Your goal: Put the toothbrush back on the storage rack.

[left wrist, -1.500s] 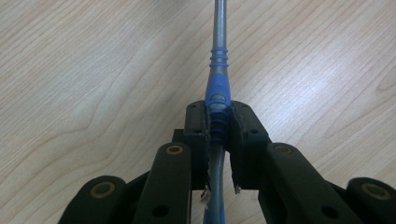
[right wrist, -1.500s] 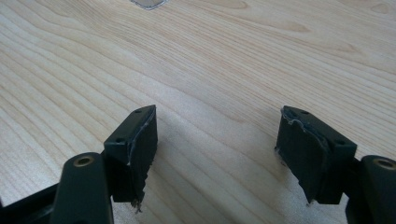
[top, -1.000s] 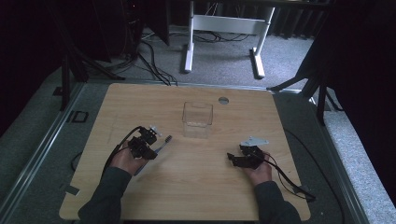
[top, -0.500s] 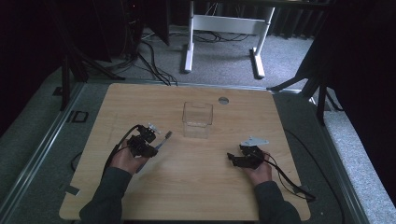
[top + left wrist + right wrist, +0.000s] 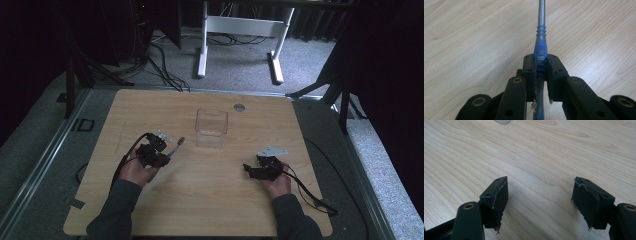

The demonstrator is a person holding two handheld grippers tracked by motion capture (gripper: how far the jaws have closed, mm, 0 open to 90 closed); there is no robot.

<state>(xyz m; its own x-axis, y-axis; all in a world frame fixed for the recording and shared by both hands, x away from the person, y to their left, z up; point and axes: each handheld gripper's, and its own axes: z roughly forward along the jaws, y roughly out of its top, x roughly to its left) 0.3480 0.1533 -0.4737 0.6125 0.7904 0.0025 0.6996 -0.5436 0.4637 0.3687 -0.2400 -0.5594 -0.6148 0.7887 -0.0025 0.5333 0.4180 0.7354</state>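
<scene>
The left tool (image 5: 540,75) clamps the ribbed blue grip of a slim grey metal-shafted hand tool (image 5: 541,37); the left gripper view shows the ribs pinched between the pads, which the high view blurs into a thin grey stick (image 5: 175,147) pointing toward the clear square plastic box (image 5: 211,127). The right tool (image 5: 540,195) stands wide apart over bare wood, holding nothing. On the pale wooden tabletop (image 5: 210,200), both tools sit well inside the edges, with open board between them and ahead of the right one.
</scene>
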